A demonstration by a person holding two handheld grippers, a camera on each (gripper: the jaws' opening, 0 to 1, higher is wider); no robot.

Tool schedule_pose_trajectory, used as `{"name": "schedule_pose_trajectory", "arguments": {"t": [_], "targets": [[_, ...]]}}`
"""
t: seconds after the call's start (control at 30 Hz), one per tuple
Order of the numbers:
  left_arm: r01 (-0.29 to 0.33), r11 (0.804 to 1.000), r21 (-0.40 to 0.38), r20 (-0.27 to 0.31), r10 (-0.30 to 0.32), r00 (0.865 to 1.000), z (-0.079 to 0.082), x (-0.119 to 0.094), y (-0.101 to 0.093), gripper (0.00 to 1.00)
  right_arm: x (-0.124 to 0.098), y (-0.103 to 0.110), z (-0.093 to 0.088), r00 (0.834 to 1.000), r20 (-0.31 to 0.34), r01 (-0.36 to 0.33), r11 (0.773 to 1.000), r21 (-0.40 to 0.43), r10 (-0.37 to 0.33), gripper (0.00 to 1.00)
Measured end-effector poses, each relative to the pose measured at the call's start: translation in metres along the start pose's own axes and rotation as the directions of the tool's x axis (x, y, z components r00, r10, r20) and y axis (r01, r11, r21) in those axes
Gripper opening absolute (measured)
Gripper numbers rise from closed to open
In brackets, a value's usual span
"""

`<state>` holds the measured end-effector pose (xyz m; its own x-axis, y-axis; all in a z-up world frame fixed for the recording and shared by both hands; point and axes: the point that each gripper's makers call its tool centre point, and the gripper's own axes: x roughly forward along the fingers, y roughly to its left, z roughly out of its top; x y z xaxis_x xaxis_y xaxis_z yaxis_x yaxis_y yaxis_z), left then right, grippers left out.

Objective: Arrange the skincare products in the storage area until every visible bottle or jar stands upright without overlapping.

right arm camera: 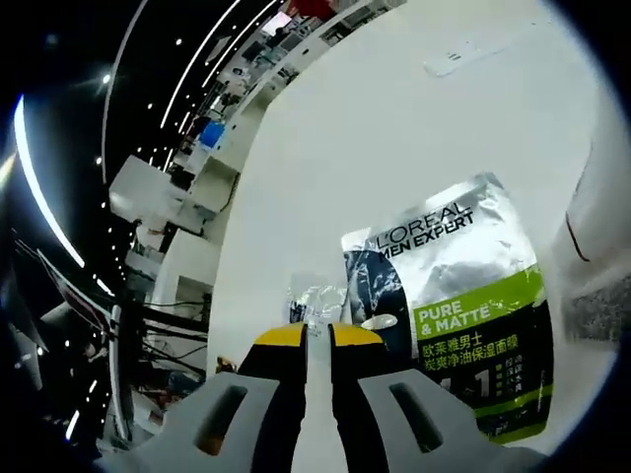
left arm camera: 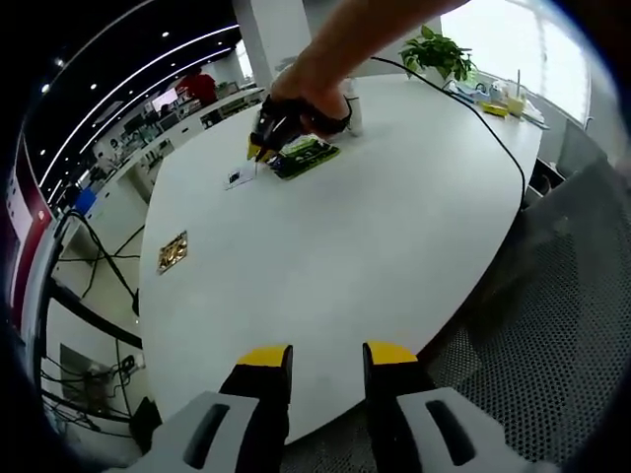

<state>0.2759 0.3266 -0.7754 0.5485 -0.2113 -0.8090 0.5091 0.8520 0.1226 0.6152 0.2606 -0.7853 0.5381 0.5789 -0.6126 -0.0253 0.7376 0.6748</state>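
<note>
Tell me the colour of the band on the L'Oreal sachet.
Lime green band on the silver-and-black sachet, clearest in the right gripper view.

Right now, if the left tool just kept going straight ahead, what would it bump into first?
Probably nothing soon: ahead of the left tool lies bare white table. Farther along sit the green packet and the other tool, though depth is unclear.
</note>
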Motion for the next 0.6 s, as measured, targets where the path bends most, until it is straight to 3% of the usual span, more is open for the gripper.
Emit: {"name": "schedule_pose_trajectory", "arguments": {"t": [0.17, 0.27, 0.33, 0.4, 0.43, 0.53, 0.6], "targets": [[0.0, 1.0, 0.001, 0.0, 0.0, 1.0, 0.0, 0.0, 0.0, 0.3, 0.007, 0.014, -0.001, 0.999, -0.028, -0.04, 0.978, -0.203, 0.035, 0.07], [0.001, 1.0, 0.001, -0.003, -0.001, 1.0, 0.0, -0.001, -0.001, 0.29, 0.012, 0.021, -0.006, 0.999, -0.045, -0.034, 0.931, -0.364, 0.019, 0.12], [0.0, 1.0, 0.001, -0.003, 0.0, 1.0, 0.0, -0.001, -0.001, 0.29, 0.017, 0.028, -0.002, 1.0, -0.016, -0.015, 0.86, -0.51, 0.008, 0.16], [0.0, 1.0, 0.001, -0.004, 0.0, 1.0, 0.0, -0.002, -0.001, 0.29, 0.022, 0.031, -0.006, 0.999, -0.037, -0.002, 0.776, -0.631, -0.027, 0.23], [0.0, 1.0, 0.003, -0.004, 0.0, 1.0, 0.0, -0.002, -0.001, 0.29, 0.025, 0.032, -0.009, 0.997, -0.056, -0.006, 0.729, -0.685, -0.044, 0.28], [-0.004, 1.0, 0.007, -0.005, 0.004, 1.0, 0.0, -0.002, 0.0, 0.3, 0.039, 0.032, -0.007, 0.989, -0.106, -0.036, 0.542, -0.84, -0.099, 0.26], [-0.006, 1.0, 0.005, -0.001, 0.006, 1.0, 0.0, -0.002, 0.0, 0.3, 0.043, 0.027, -0.013, 0.976, -0.162, -0.075, 0.471, -0.879, -0.148, 0.24]]}}
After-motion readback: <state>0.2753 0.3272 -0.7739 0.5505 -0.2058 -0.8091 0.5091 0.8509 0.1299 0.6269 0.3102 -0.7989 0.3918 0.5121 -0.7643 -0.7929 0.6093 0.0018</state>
